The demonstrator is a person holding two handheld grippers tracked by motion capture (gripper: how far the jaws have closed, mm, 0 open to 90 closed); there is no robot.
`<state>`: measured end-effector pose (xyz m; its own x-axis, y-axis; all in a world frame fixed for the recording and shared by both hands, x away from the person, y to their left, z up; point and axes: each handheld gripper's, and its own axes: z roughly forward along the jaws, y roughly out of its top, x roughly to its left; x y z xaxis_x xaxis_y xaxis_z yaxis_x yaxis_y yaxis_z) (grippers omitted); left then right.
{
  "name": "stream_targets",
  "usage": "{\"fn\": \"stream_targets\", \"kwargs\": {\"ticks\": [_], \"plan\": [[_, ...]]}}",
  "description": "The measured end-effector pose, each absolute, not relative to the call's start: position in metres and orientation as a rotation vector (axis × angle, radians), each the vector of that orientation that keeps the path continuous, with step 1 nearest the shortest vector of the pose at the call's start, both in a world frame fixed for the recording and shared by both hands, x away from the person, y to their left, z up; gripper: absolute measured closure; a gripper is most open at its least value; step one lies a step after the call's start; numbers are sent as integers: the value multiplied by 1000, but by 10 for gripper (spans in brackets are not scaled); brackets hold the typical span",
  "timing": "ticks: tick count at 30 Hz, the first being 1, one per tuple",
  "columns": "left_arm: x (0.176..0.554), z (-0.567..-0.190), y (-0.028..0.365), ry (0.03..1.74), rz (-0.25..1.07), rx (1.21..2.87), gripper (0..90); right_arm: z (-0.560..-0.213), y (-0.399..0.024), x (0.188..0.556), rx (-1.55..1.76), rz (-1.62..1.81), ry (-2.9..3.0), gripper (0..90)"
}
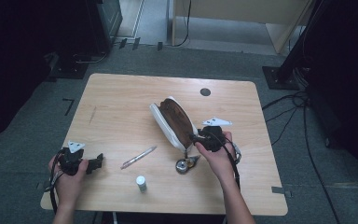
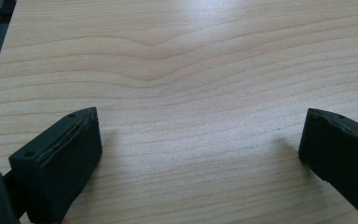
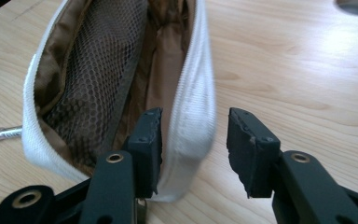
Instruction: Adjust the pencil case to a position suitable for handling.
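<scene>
The wooden table carries everything, and the largest thing on it is a white pouch with a brown lining, lying unzipped near the middle with its mouth gaping. Judging from what lies around it, the job looks like packing loose items into this pouch, and none of that seems done yet: in the high view a silver pen, a small white-capped bottle and a small metallic object that I cannot identify all sit on the bare wood in front of the pouch, outside it. The right gripper is at the pouch's near end with its jaws partly open, straddling the white zipped edge: one jaw sits inside the mouth against the lining, the other stands outside, clear of the fabric, so nothing is clamped. Closing there would likely pinch the rim and hold the mouth open. The left gripper hovers low over bare wood near the table's left front corner, well apart from the pouch, jaws spread wide and empty.
</scene>
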<state>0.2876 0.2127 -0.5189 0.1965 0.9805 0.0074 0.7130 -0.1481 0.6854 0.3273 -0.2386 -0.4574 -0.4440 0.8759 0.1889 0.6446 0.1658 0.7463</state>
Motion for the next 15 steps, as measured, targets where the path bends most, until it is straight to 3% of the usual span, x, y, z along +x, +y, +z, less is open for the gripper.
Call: {"fn": "stream_targets", "kwargs": {"ticks": [5,15], "plan": [[288,-519,213,1575,633,1927,0,-463,-226,334,1452,1144,2188,674],[288,-519,213,1575,633,1927,0,-466,-207,337,1481,1208,2185,708]]}}
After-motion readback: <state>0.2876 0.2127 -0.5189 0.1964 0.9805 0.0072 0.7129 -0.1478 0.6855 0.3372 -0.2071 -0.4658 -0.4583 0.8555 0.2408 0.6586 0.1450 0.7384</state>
